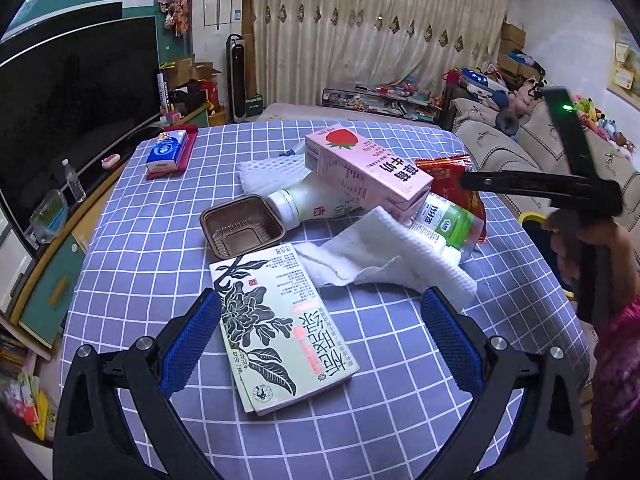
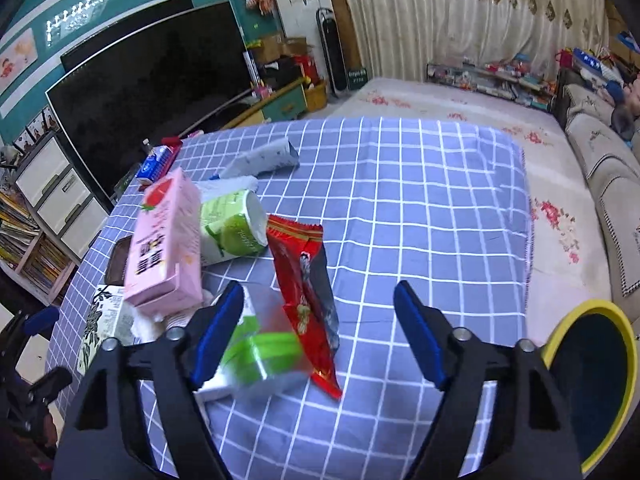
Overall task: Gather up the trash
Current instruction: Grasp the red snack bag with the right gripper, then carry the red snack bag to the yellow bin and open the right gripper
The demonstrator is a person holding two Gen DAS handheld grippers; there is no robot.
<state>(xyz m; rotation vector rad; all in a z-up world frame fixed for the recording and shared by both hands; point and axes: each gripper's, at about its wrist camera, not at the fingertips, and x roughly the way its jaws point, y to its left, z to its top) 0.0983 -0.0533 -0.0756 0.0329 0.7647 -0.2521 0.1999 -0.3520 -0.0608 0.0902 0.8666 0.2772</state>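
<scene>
Across the checked cloth of the bench (image 1: 400, 360) a heap of trash is lying: a pink milk carton (image 1: 368, 168) resting tilted on a white bottle (image 1: 308, 204), a brown plastic tray (image 1: 242, 226) beside them, a crumpled paper towel (image 1: 384, 256), a green-labelled bottle (image 1: 448, 220) and a red snack wrapper (image 2: 306, 280). Nearest the left claw (image 1: 320, 344) a flat tea carton (image 1: 276, 328) is lying on its broad face, its near part sitting between the two blue pads, which are standing wide apart and not pressing on it. That carton looks light and, if empty, easily crushed, so taking it across its narrow sides is probably the safest hold. The right claw (image 2: 320, 332) is also standing open and holding nothing, the red wrapper lying between its pads with a blurred green-capped bottle (image 2: 260, 356) just inside the left pad. The wrapper is thin, crinkly and slippery, likely best pinched flat near one end; the bottles are round and may roll. At the bench's right edge a yellow-rimmed bin (image 2: 624, 340) is waiting, probably where everything is going.
</scene>
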